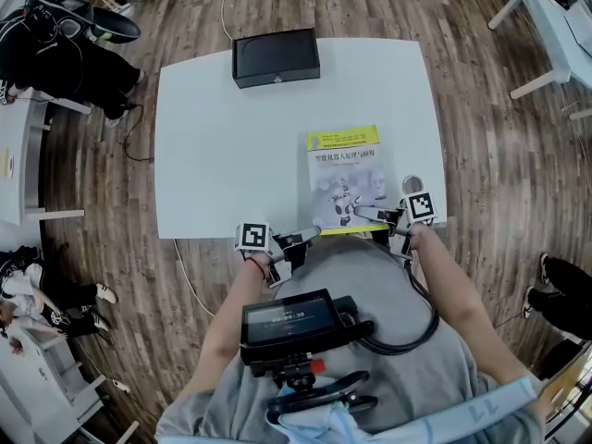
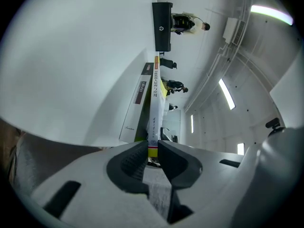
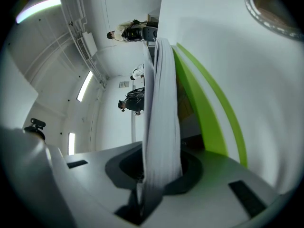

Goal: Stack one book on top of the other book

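Our left gripper [image 2: 153, 146] has its fingers [image 2: 130, 163] pinched on the spine corner of the book [image 2: 155, 99]. Our right gripper [image 3: 161, 152] is clamped on the book's page edge. Only the left gripper view shows a second book [image 2: 137, 99] under it, against the bench [image 2: 71, 65]. The head view gives us one cover, at the bench's near right corner, and a box [image 1: 276, 56] at the far edge.

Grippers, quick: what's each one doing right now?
Left gripper: closed on the yellow-green book, at its spine.
Right gripper: closed on the same book, at its page edge.
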Motion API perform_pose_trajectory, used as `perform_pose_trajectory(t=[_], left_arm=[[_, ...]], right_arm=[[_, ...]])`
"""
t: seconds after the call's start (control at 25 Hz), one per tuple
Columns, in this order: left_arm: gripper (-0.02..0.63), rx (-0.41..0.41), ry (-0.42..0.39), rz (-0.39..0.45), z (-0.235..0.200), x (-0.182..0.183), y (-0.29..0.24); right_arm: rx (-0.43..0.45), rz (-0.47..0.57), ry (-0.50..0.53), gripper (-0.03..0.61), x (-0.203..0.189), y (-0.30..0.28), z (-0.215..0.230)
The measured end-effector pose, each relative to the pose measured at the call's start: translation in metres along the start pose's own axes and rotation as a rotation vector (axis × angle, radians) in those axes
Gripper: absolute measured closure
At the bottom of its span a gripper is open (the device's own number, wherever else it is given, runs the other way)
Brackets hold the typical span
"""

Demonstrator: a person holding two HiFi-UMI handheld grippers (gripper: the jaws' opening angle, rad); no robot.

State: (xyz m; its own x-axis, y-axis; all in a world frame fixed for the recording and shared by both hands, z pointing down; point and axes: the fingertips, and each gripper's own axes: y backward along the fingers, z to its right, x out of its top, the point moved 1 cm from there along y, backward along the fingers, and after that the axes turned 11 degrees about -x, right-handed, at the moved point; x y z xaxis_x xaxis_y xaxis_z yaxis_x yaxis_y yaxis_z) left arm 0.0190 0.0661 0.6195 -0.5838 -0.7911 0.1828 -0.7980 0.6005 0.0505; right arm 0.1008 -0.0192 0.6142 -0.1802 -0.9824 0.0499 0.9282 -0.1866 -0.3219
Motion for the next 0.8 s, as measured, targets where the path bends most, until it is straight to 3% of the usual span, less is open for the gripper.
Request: perform_pose_trajectory(t=[0.28, 0.68, 0.8], left_arm=[[0.541, -0.042, 0.005, 0.019, 0.014, 0.0, -0.005], [0.543, -0.065, 0.014, 0.034, 0.021, 0.0, -0.005], [0.544, -0.079, 0.013, 0.044, 0.028, 0.001, -0.005]], right_arm=[[-0.053, -0.053, -0.09, 0.477, 0.0, 0.002, 0.004], [0.087, -0.094, -0.187, 0.337, 0.002, 0.01, -0.019], [0.093, -0.121, -0.185, 0.324, 0.001, 0.015, -0.024]])
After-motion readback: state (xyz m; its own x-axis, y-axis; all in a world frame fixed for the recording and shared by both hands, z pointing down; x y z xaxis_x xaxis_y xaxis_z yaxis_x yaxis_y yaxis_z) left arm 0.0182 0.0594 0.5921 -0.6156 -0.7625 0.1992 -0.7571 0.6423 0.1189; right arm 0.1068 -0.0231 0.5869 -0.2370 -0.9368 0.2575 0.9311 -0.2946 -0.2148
